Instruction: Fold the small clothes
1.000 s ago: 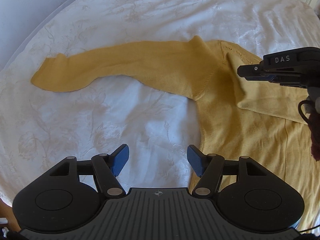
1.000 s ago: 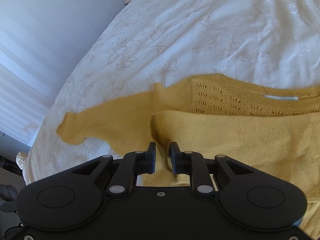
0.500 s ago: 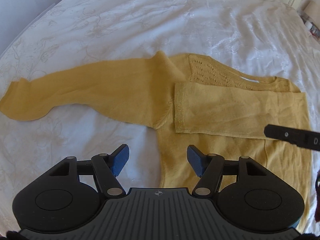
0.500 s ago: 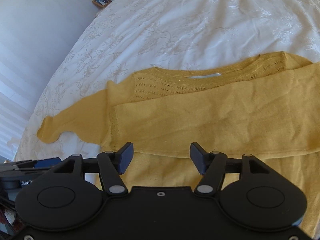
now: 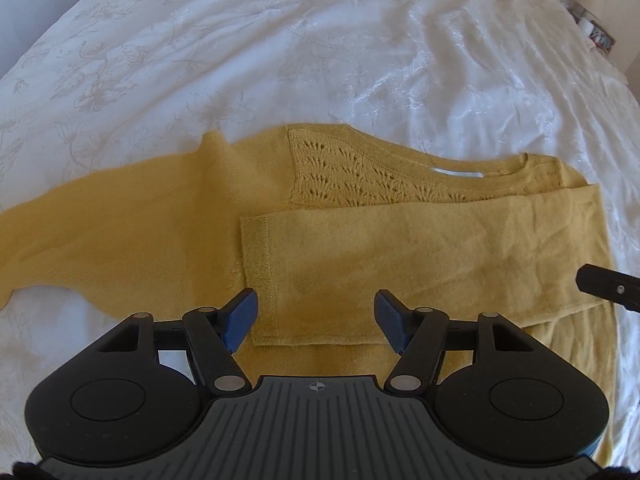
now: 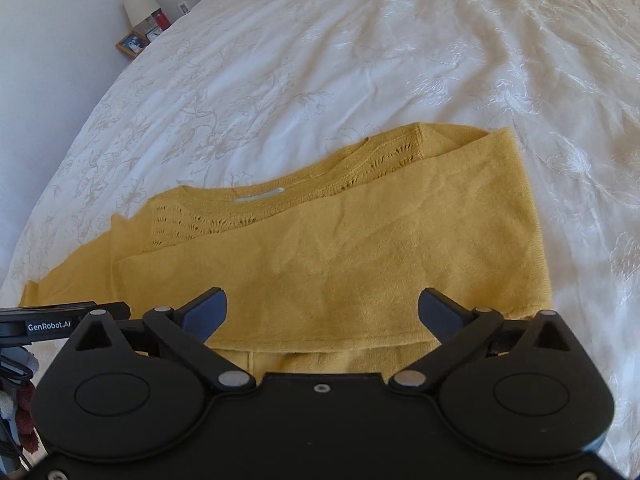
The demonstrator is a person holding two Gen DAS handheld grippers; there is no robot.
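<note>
Yellow sweater on a white bed, one sleeve folded across it

The bed [image 6: 320, 60] wears a white, flower-embroidered cover; a lamp [image 6: 138, 2] and picture frame [image 6: 131, 43] stand by the wall. The knitted sweater [image 5: 360, 184] lies flat just ahead of both tools, its folded sleeve [image 5: 420, 256] nearest. The left tool [image 5: 316, 322] gapes empty; the right tool [image 6: 322, 314] has just been opening wide, gripping nothing.

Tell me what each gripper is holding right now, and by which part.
Nothing is held. The right gripper has just been opening and stands wide, empty, above the folded sleeve. The left gripper is open too, over the yellow sweater.
</note>
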